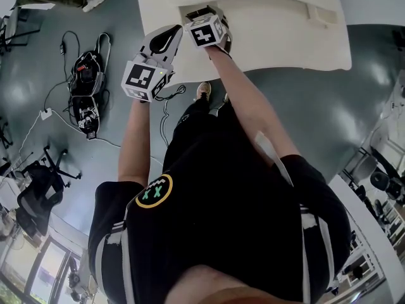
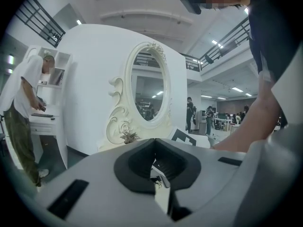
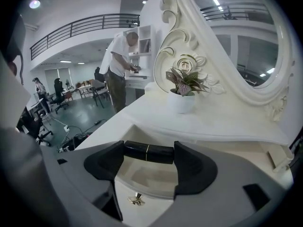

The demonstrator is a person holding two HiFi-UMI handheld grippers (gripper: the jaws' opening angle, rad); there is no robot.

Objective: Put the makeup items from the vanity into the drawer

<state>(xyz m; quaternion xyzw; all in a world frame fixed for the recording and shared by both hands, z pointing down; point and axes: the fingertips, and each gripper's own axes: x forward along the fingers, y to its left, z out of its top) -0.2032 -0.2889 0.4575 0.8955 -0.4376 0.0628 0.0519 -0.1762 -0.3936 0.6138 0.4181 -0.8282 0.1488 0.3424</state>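
Note:
A black lipstick tube [image 3: 158, 154] with a thin gold band lies crosswise between the jaws of my right gripper [image 3: 148, 153], which is shut on its two ends. It hangs just above the open white drawer [image 3: 142, 186] of the vanity [image 3: 227, 122]; the drawer's gold knob [image 3: 136, 199] shows below. In the head view my right gripper [image 1: 204, 19] is at the vanity's [image 1: 285, 37] front left edge. To its left and slightly back is my left gripper [image 1: 172, 35]. The left gripper [image 2: 153, 150] has its jaws together and nothing in them, and the knob [image 2: 158, 184] shows beneath them.
A small potted plant [image 3: 182, 86] stands on the vanity top in front of the ornate oval mirror [image 3: 246, 46]. A person in a white shirt [image 3: 118, 63] works at a shelf behind. Bags and cables [image 1: 85, 87] lie on the floor to the left.

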